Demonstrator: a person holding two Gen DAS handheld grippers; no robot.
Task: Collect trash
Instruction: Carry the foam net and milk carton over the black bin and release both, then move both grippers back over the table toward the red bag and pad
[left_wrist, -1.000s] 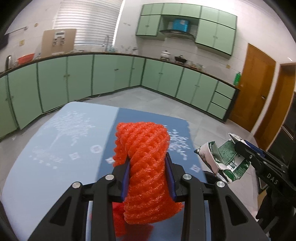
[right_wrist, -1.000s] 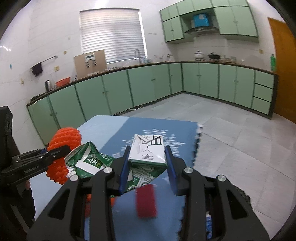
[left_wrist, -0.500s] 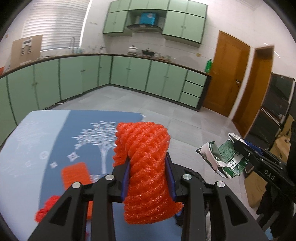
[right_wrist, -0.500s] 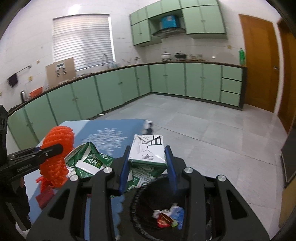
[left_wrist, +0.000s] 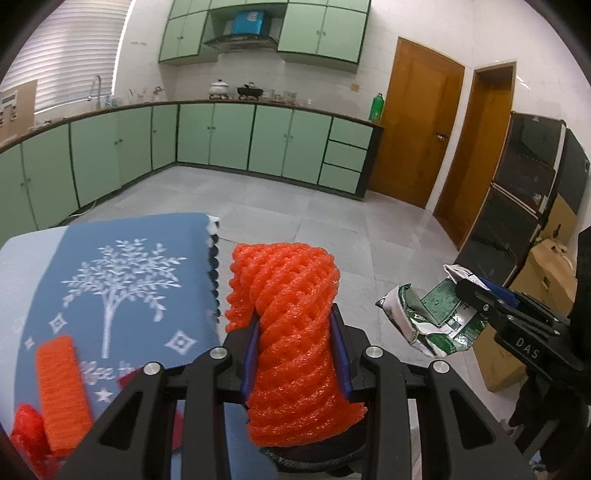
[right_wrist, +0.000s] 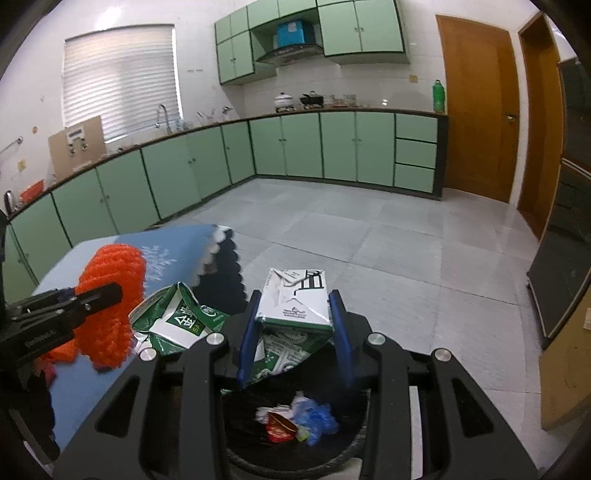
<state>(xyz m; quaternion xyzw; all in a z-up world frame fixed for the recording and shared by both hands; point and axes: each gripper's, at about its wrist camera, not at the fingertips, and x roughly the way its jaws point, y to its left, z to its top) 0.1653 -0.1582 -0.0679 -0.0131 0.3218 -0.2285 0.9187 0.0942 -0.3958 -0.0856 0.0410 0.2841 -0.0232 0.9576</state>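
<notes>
Swinging off the blue tree-patterned tablecloth (left_wrist: 122, 280) and out over the floor, both grippers are now arriving at the black-lined trash bin (right_wrist: 343, 448), which a second ago was not in view; the carry is nearly over and the drop is likely next. The left gripper (left_wrist: 295, 354) is clamping its blue pads, part-way closed, on the rolled orange foam mesh sleeve (left_wrist: 291, 332), and the dark rim below it is probably the bin's edge, though that view is too cramped to be sure. The right gripper (right_wrist: 293, 332) is squeezing the crushed green-and-white milk carton (right_wrist: 291, 314) the same way, hanging directly above the bin, where a red wrapper (right_wrist: 280, 430) and blue crumpled plastic (right_wrist: 317, 421) are already lying. More orange foam pieces (left_wrist: 61, 391) are still waiting on the cloth.
</notes>
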